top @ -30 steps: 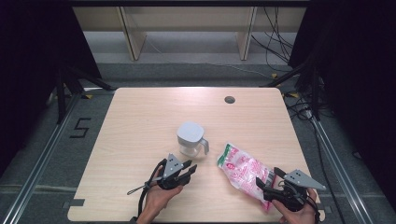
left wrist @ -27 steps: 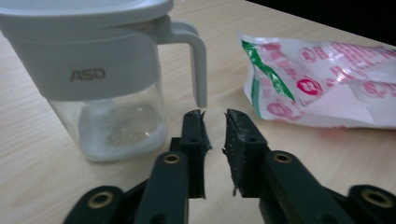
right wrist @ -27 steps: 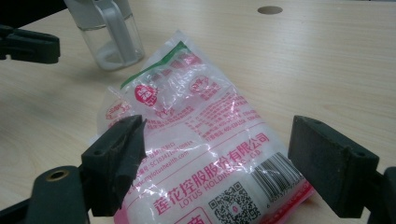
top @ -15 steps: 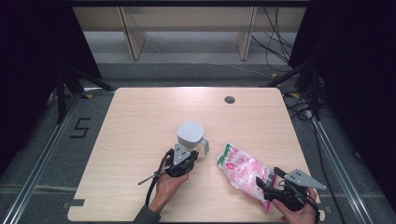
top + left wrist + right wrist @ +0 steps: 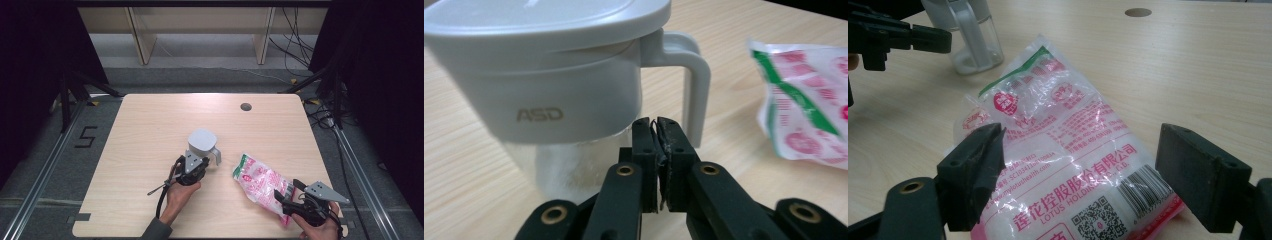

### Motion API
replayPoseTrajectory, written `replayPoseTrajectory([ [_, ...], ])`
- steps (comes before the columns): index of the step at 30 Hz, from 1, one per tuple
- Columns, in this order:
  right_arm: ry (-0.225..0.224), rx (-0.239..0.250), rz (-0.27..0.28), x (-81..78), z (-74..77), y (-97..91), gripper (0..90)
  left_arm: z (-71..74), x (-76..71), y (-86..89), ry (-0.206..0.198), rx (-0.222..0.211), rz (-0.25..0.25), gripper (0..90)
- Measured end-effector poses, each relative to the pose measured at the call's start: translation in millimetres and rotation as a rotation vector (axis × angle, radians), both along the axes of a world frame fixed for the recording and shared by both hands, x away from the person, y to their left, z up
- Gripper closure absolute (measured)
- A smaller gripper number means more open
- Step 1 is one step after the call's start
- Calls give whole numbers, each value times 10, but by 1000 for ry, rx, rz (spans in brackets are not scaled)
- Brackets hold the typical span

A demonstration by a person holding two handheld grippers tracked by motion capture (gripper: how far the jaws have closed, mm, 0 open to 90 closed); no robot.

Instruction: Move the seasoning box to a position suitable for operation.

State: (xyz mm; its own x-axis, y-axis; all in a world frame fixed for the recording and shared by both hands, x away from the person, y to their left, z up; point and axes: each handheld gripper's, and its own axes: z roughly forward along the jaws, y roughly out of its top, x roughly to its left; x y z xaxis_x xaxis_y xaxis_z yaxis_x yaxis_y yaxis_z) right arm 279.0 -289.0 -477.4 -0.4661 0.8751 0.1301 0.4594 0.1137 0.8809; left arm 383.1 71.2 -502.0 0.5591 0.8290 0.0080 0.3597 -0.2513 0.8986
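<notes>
Left tongs (image 5: 655, 131), just closed together on nothing beside the jug (image 5: 549, 75), could tip it; right tongs (image 5: 1078, 175) gape apart around the bag (image 5: 1058, 145).

A grey jug (image 5: 202, 146) stood upright on the wooden table (image 5: 150, 130), near the middle. It had a flat grey lid (image 5: 539, 15), a grey top part with the letters ASD, a see-through bottom part with something white inside, and a grey handle (image 5: 691, 85) on one side. A see-through bag (image 5: 260, 182) with pink and green print lay flat on the table, near the jug on the handle's side, not touching it. White stuff filled the bag.
</notes>
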Motion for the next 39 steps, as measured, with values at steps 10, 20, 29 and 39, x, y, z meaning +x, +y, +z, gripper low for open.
replayPoseTrajectory([
  [10, 1, -1, 6, 10, -3, -13, 204, -24, -64, 0, 34, -38, -58, 718],
  [20, -7, 5, -2, 5, -4, 2, 206, -60, 65, -247, 56, -68, -13, 568],
  [29, -5, -1, 11, 12, 0, -18, 206, -140, 176, -319, 37, -71, 6, 710],
  [39, -26, -17, 0, 14, 3, -42, 207, -133, 20, 10, 36, -66, 40, 729],
])
